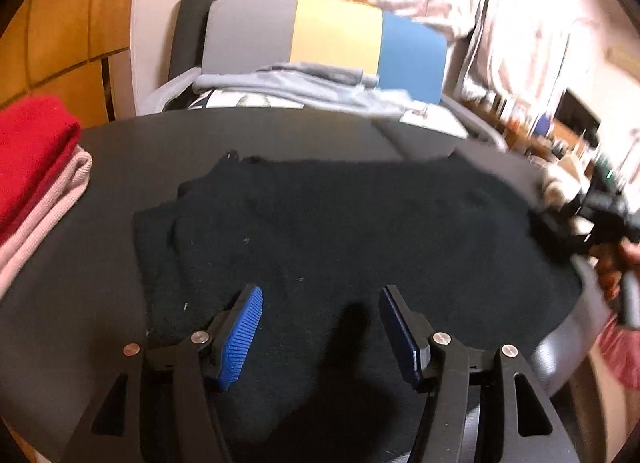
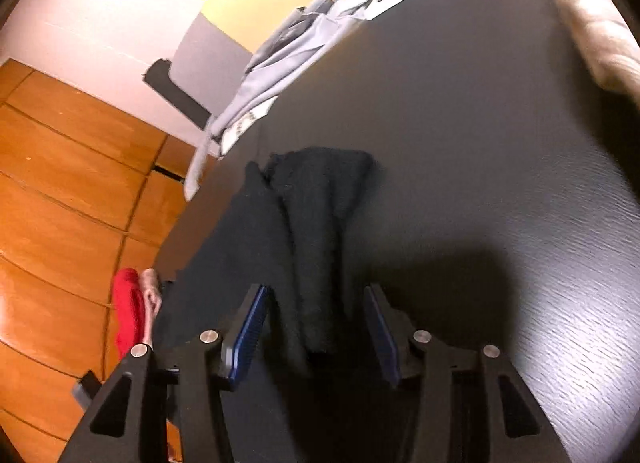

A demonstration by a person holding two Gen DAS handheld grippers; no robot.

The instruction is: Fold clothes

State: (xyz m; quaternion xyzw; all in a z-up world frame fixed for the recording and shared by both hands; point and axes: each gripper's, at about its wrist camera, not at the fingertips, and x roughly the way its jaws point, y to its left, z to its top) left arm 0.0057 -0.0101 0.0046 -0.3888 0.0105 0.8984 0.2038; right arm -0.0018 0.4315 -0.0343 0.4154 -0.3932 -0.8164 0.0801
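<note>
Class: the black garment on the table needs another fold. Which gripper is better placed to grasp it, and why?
Probably the right gripper: a raised fold of the black garment already lies between its open jaws. The left gripper is open above flat cloth only.

Dark round worktop (image 1: 120,135) with wood grain. Beyond its far edge, a chair back (image 1: 332,35) in grey, yellow, blue panels. Pale wall (image 2: 100,15), orange wooden floor (image 2: 60,183). Cluttered shelves (image 1: 540,123) right, blurred. Warm light.

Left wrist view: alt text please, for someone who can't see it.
A black garment lies spread on a dark round table, with the open left gripper above its near edge, blue pads apart. Folded red and pink clothes sit stacked at left.
</note>
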